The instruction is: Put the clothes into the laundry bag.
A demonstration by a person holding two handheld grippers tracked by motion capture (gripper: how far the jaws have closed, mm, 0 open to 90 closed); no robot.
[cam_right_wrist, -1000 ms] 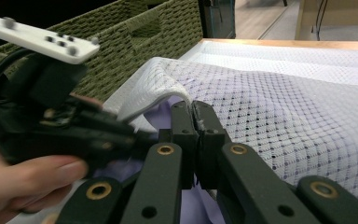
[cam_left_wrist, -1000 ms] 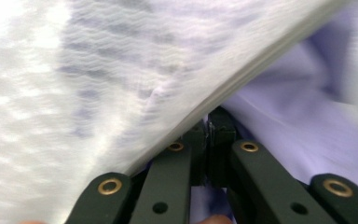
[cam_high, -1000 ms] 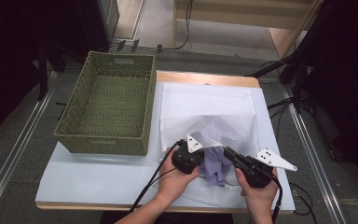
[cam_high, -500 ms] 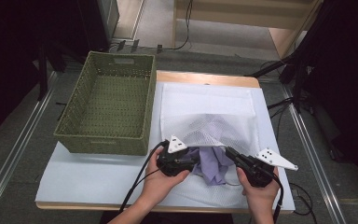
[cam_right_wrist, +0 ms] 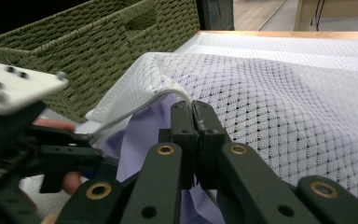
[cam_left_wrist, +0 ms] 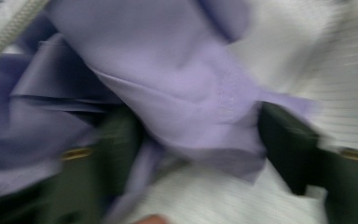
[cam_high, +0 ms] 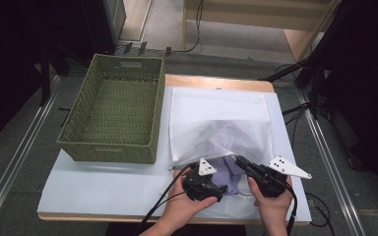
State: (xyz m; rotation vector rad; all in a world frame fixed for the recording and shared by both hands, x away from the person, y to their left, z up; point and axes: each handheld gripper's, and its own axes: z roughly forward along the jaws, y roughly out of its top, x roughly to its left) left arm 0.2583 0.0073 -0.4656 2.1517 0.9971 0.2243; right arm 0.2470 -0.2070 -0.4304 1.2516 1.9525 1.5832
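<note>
Nearest me, my left hand-held gripper (cam_high: pixel 211 186) had just been opening, its jaws standing apart with a fold of the lilac woven garment (cam_left_wrist: pixel 168 93) between them, not pinched. My right hand-held gripper (cam_right_wrist: pixel 195 122) was closed on the corded rim of the white mesh laundry bag (cam_right_wrist: pixel 279 93), lifting the mouth. The garment lay half inside that mouth, at the near edge of the worktop (cam_high: pixel 103 187).

Likely fault: with the cloth released, the unpushed portion could slide back out, or bunch at the opening. If my right grip slackened, the mouth would collapse over it.

Beyond, the bag lay flat on the white sheet covering the worktop. Beside it, at the left in the high view, stood the olive-green woven rectangular basket (cam_high: pixel 113 118). Farther off: grey floor, cables and pale wooden furniture (cam_high: pixel 256 14).
</note>
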